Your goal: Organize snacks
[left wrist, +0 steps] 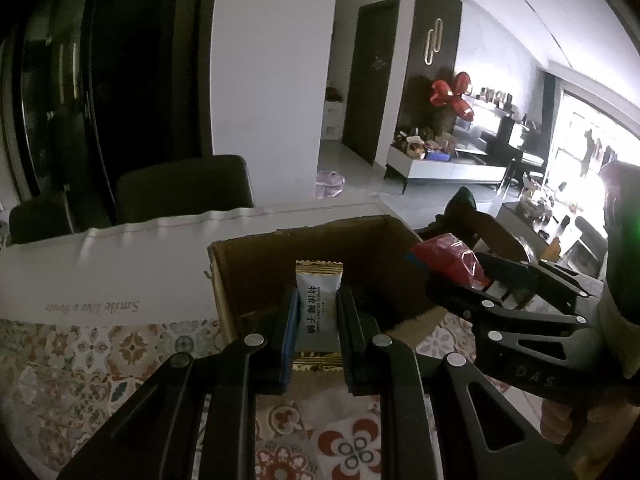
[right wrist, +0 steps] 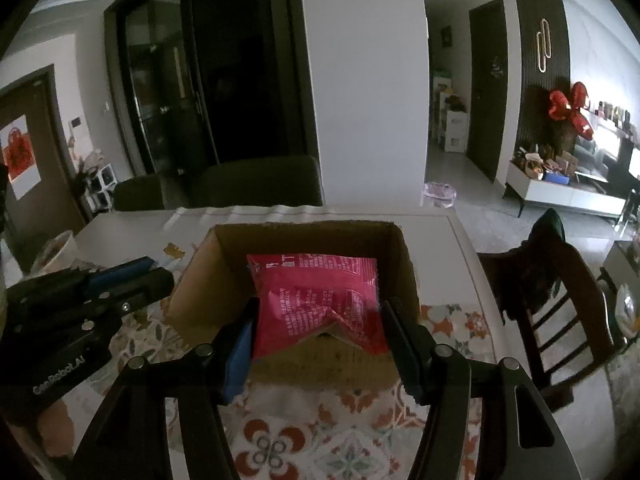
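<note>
Left gripper (left wrist: 318,320): its two black fingers are pressed in on a small white candy packet (left wrist: 319,304) with gold crimped ends, which stands upright between the blue pads.
Right gripper (right wrist: 318,326): its fingers stand about halfway apart and pinch a puffy red snack bag (right wrist: 316,300) by its two sides; white print covers the bag's face.
Where the snacks are: both are held in the air in front of and slightly above the near edge of an open cardboard box (right wrist: 404,264), not resting in it.
Grippers to each other: side by side, near but not touching; each shows at the edge of the other's view.
Cardboard box: brown, flaps open, sitting on the table; what lies on its floor cannot be made out.
Table (right wrist: 460,248): white top, with a floral patterned mat (right wrist: 280,440) under the box and grippers.
Behind the table: two dark chair backs (right wrist: 260,180) and a dark glass door.
To the right: a dark wooden chair (right wrist: 560,304) with cloth draped over it.
Farther off: a low white cabinet (right wrist: 560,196) crowded with items and red heart-shaped balloons (right wrist: 570,108) against a dark wall panel.
</note>
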A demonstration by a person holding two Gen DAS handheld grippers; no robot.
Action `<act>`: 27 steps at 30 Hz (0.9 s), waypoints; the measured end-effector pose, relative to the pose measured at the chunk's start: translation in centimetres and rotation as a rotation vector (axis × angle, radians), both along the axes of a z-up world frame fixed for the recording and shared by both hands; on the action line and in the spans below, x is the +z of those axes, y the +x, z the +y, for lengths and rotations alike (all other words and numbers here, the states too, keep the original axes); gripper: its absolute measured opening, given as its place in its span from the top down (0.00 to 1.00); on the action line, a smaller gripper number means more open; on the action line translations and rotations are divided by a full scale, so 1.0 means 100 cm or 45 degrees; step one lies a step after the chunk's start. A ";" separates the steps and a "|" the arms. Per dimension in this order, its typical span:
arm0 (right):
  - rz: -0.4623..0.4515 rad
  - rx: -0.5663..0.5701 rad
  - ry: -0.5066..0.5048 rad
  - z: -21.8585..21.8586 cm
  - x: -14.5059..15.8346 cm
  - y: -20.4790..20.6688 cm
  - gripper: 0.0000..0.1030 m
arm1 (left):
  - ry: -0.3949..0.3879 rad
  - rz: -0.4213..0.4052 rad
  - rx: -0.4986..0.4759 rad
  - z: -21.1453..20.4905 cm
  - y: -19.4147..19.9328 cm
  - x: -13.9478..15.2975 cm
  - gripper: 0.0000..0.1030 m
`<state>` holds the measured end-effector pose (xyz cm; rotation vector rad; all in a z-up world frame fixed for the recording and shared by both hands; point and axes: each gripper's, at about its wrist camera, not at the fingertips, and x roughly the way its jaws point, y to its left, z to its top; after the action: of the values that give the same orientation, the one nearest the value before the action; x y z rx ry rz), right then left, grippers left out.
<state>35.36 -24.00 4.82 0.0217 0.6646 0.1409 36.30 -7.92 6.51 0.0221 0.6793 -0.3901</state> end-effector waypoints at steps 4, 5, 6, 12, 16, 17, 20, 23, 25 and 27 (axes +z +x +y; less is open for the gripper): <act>0.031 0.005 -0.010 -0.002 -0.002 0.020 0.40 | 0.017 0.016 0.043 -0.003 0.019 -0.004 0.78; 0.035 0.001 -0.008 -0.003 -0.003 0.023 0.39 | 0.025 0.018 0.052 -0.004 0.023 -0.004 0.73; 0.039 0.004 -0.002 -0.004 -0.004 0.027 0.38 | 0.029 0.019 0.058 -0.004 0.026 -0.005 0.70; 0.098 -0.034 0.061 -0.013 -0.010 0.047 0.26 | 0.069 0.014 0.109 -0.002 0.032 -0.005 0.53; 0.102 -0.055 0.021 -0.013 -0.011 0.036 0.26 | 0.096 -0.038 0.162 0.005 0.011 -0.002 0.41; 0.098 -0.061 0.013 -0.013 -0.011 0.032 0.26 | 0.105 -0.050 0.171 0.007 0.005 -0.001 0.37; 0.061 -0.079 -0.018 -0.011 -0.009 0.012 0.20 | 0.137 -0.093 0.208 0.012 -0.017 0.002 0.29; -0.009 -0.126 -0.038 -0.011 -0.004 -0.017 0.15 | 0.157 -0.140 0.240 0.017 -0.044 0.006 0.21; -0.042 -0.160 -0.051 -0.011 -0.001 -0.035 0.12 | 0.170 -0.169 0.251 0.020 -0.064 0.007 0.17; -0.074 -0.182 -0.051 -0.010 0.002 -0.059 0.08 | 0.170 -0.198 0.260 0.023 -0.087 0.007 0.14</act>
<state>29.46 -24.99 5.00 0.0263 0.6054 -0.0094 27.63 -5.60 7.22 0.1080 0.5466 -0.1446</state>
